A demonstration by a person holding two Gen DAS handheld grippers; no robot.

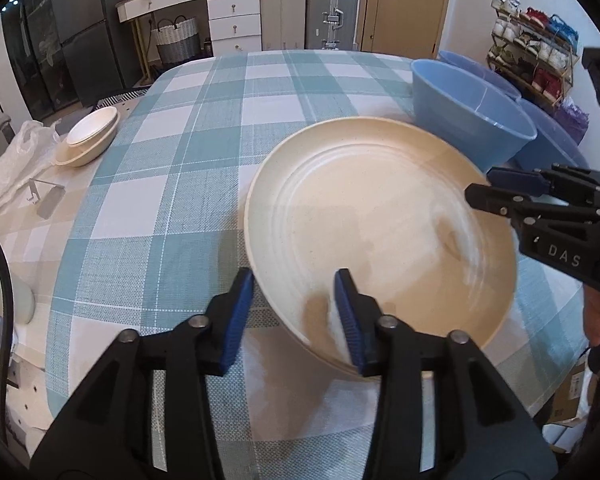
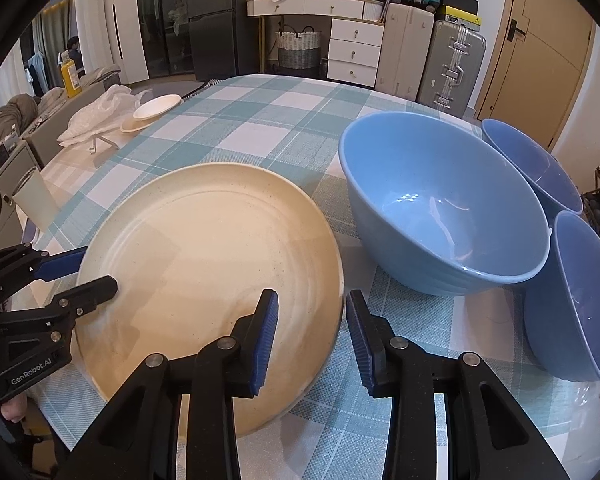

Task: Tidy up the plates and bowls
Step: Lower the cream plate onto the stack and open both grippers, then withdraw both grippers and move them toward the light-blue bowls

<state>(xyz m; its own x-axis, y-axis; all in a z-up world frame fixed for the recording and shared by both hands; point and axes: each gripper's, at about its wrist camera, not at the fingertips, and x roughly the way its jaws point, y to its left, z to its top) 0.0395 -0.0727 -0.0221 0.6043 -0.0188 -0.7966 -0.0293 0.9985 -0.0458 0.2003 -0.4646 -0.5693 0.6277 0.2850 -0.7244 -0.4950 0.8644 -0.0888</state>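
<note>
Both tongs parked on either side of the big plate

The round cream speckled plate (image 1: 380, 236) lies on the teal-checked tablecloth (image 1: 172, 184) beside three blue plastic bowls (image 2: 440, 200). The left gripper (image 1: 296, 316) and right gripper (image 2: 312, 336) each straddle its rim, jaws apart, nothing clamped; I'd guess it's been set down.

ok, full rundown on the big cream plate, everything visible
The big cream plate is round, speckled matte cream like ceramic or melamine, with faint concentric rings and a low raised rim. It looks empty and tilted on the checked tablecloth, beside a blue bowl. The left gripper and right gripper each straddle its rim with open jaws, one finger above and one outside; neither visibly clamps it.
</note>
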